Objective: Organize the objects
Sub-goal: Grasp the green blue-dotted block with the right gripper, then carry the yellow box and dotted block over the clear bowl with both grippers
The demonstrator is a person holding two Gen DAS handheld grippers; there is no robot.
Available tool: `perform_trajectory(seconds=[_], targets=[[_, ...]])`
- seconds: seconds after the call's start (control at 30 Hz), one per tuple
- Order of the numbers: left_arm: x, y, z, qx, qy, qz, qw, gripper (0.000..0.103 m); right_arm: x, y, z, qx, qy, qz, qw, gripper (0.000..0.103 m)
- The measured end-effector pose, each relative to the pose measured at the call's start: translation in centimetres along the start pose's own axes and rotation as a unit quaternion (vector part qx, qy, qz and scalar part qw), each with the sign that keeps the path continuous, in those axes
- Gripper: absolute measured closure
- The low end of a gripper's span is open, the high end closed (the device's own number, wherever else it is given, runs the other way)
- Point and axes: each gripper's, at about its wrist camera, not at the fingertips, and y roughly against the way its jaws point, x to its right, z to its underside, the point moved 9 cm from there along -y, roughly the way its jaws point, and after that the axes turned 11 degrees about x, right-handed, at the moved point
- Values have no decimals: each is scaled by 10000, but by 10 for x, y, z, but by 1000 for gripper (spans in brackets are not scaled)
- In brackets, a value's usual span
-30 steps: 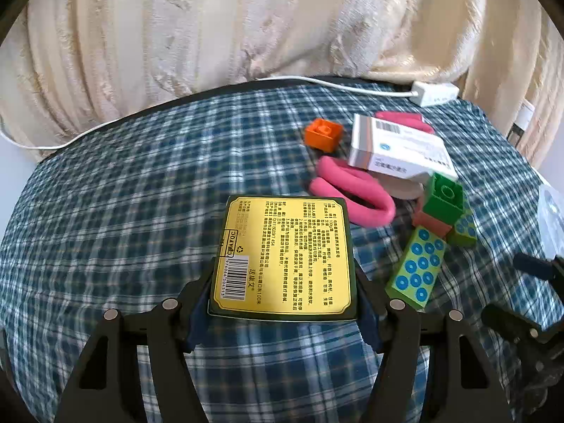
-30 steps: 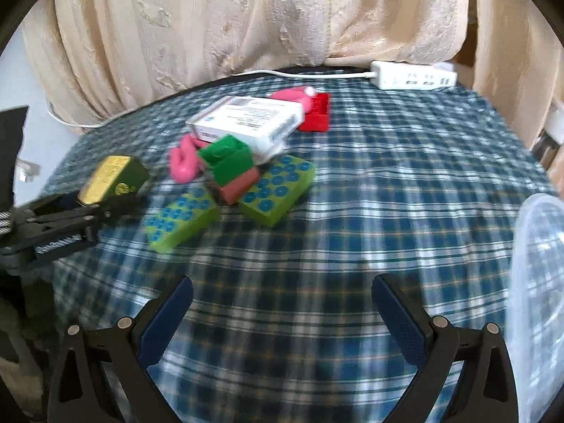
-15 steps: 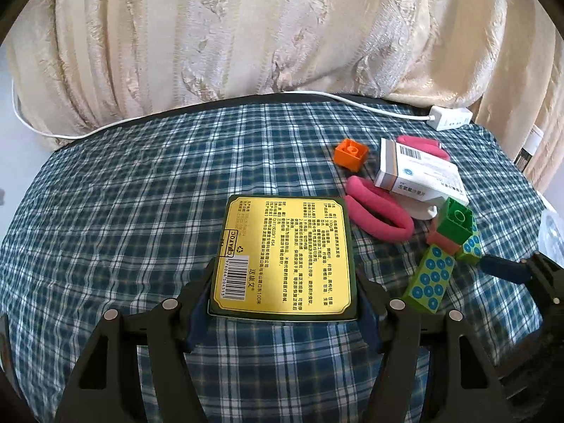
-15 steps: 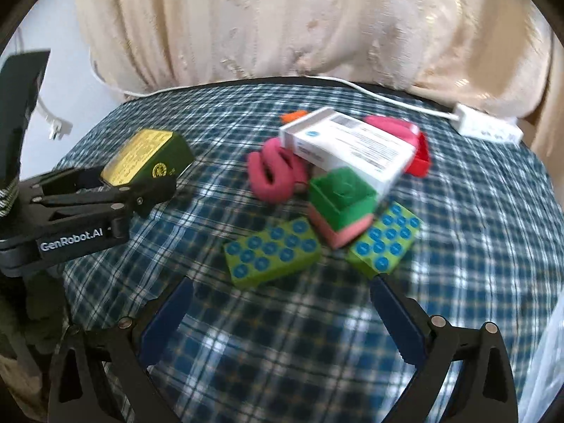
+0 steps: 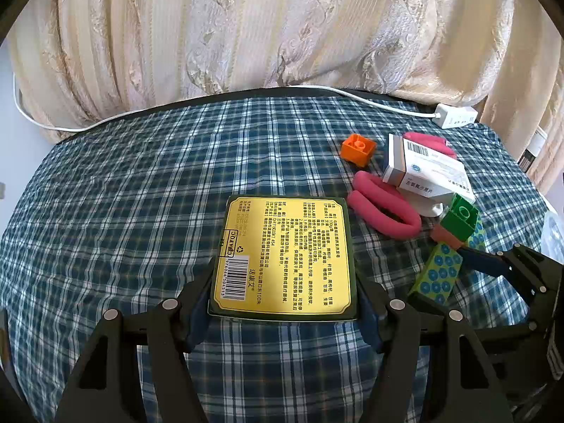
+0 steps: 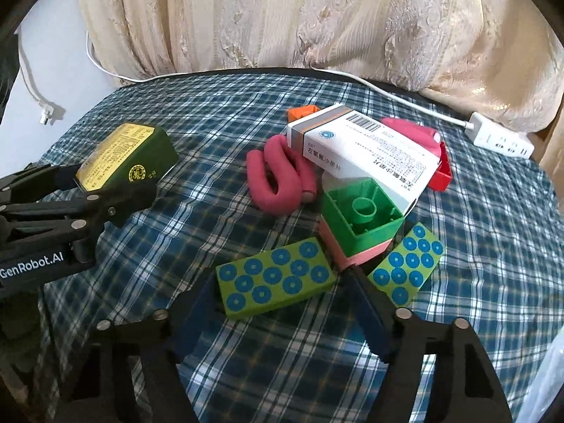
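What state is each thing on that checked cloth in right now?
Left gripper: shut on green tin.
Green tin: held.
Right gripper: open around dotted green block.
Dotted green block: lying flat.
White medicine box: tilted atop the pile.
Green brick: stacked on pink brick.

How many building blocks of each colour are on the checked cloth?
Orange square plastic block: 1
Green hollow plastic cube: 1
Pink plastic block beneath it: 1
Red plastic block: 1
Green flat slabs with blue dots: 2
Total: 6
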Motion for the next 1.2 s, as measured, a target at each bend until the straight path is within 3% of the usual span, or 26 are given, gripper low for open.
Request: perform_trajectory(seconds=[0.33, 1.2], targets=[[1, -2, 0, -8, -41, 71, 10000, 34, 1, 12, 4, 113, 25, 87, 9999, 36], [44, 16, -1, 48, -329, 629, 9975, 34, 68, 97, 34, 709, -1225, 692, 9875, 36]])
